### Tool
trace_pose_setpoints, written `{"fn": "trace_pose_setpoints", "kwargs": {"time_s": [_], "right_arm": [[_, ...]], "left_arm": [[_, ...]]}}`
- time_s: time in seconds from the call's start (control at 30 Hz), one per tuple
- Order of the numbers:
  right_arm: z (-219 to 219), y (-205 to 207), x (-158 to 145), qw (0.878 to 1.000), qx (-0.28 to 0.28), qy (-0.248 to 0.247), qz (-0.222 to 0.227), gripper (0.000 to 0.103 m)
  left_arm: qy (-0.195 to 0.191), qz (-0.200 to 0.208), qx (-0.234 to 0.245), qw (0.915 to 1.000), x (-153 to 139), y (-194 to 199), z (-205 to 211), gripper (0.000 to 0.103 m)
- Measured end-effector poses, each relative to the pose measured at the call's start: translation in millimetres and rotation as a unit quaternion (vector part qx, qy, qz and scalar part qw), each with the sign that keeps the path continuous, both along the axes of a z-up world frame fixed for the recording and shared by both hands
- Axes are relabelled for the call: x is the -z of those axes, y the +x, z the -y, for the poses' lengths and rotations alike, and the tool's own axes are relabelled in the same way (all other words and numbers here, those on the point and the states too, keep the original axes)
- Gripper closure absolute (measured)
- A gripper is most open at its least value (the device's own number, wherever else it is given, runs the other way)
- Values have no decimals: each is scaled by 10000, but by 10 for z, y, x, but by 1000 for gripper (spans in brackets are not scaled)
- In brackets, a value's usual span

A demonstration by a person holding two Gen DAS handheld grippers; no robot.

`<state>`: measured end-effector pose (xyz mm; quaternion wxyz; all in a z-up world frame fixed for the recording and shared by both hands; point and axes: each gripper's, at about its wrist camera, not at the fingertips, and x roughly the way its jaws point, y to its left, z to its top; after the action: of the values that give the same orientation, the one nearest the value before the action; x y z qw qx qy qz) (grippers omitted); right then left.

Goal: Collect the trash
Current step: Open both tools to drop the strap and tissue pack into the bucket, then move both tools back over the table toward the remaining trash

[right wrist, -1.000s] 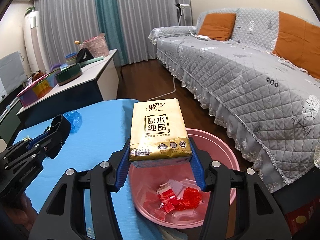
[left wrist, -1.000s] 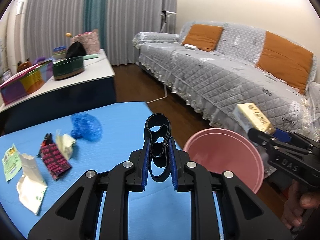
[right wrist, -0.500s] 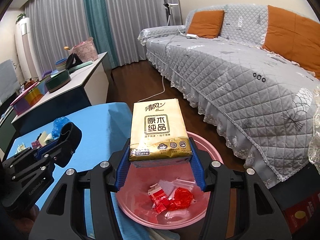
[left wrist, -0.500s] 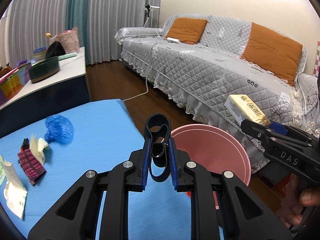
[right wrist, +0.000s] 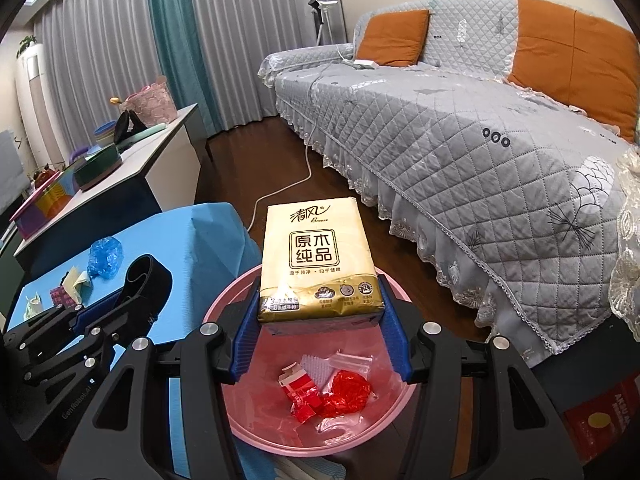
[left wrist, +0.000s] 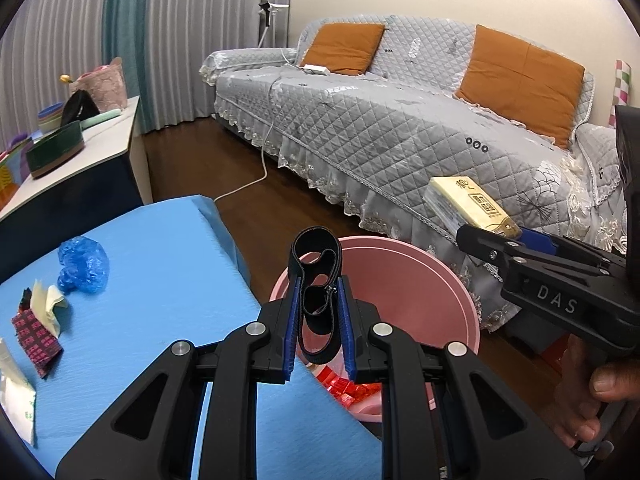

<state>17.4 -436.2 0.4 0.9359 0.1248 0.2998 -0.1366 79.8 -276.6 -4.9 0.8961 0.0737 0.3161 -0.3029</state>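
Fingers (right wrist: pixel 394 340) of right gripper (right wrist: pixel 320 336) clamped on yellow tissue pack (right wrist: pixel 318 258), pack held flat above pink basin (right wrist: pixel 224 412). Fingers (left wrist: pixel 290 328) of left gripper (left wrist: pixel 319 328) pinched on looped black band (left wrist: pixel 316 280), loop standing upright out of the pads, over the near rim of the basin where it meets the edge of the table (left wrist: pixel 160 280).

Inside basin: red crumpled wrappers (right wrist: pixel 346 390), small red-and-white carton (right wrist: pixel 298 382), clear plastic scrap (right wrist: pixel 348 360).

Further out on blue table: maroon patterned packet (left wrist: pixel 34 336), pale yellow paper (left wrist: pixel 48 306) just beside it, white wrapper (left wrist: pixel 14 390) at left edge, crumpled blue plastic bag (left wrist: pixel 84 266) beyond.

Right hand (left wrist: pixel 592 396) wrapped round the right gripper's handle, seen at right in left wrist view.

Behind: white side desk (right wrist: pixel 160 156) with green round tin (right wrist: pixel 98 164), coloured bowls, pink basket (right wrist: pixel 150 104). White cable (right wrist: pixel 296 184) across dark wood floor. Grey quilted sofa (right wrist: pixel 460 140) with orange cushions (right wrist: pixel 394 36). Grey and teal curtains (right wrist: pixel 172 40) at far wall.
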Motion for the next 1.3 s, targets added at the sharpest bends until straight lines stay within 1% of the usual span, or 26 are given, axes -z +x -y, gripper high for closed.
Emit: {"fn": "trace_pose_setpoints", "kwargs": {"time_s": [0.07, 0.13, 0.17, 0.2, 0.23, 0.27, 0.43, 0.6, 1.0, 1.2, 1.27, 1.3], "right_arm": [[-1, 4, 5, 10000, 2, 1, -9, 49], [3, 17, 15, 10000, 4, 8, -50, 47], [8, 22, 20, 10000, 13, 9, -70, 45], [10, 31, 25, 9999, 41, -10, -104, 38], [19, 30, 28, 9999, 94, -35, -115, 33], [23, 33, 29, 9998, 132, -39, -117, 32], [69, 31, 33, 9996, 231, 35, -124, 32], [17, 57, 18, 9998, 185, 2, -114, 32], [-315, 168, -33, 9999, -41, -157, -27, 32], [-578, 221, -111, 9995, -145, -222, 149, 36], [-667, 232, -146, 9993, -210, -216, 226, 41], [-714, 239, -159, 9991, -250, -225, 269, 45]], "left_arm": [[-18, -41, 12, 10000, 4, 4, 6, 84], [-55, -68, 19, 10000, -1, 4, 10, 80], [-94, -101, 29, 9999, -2, 10, 9, 70], [-134, -138, 38, 9998, -2, 15, 7, 62], [-148, -134, 20, 9998, -4, 13, 3, 62], [-135, -127, 8, 9998, -2, 14, 7, 62], [-157, -121, -31, 9998, -14, 17, -13, 62], [-185, -73, -120, 9997, -58, 30, -117, 62], [-310, 44, -553, 9980, -175, 104, -558, 62], [-331, 113, -838, 9959, -221, 140, -868, 62], [-340, 129, -943, 9949, -240, 146, -982, 62], [-352, 138, -993, 9943, -251, 148, -1040, 62]]}}
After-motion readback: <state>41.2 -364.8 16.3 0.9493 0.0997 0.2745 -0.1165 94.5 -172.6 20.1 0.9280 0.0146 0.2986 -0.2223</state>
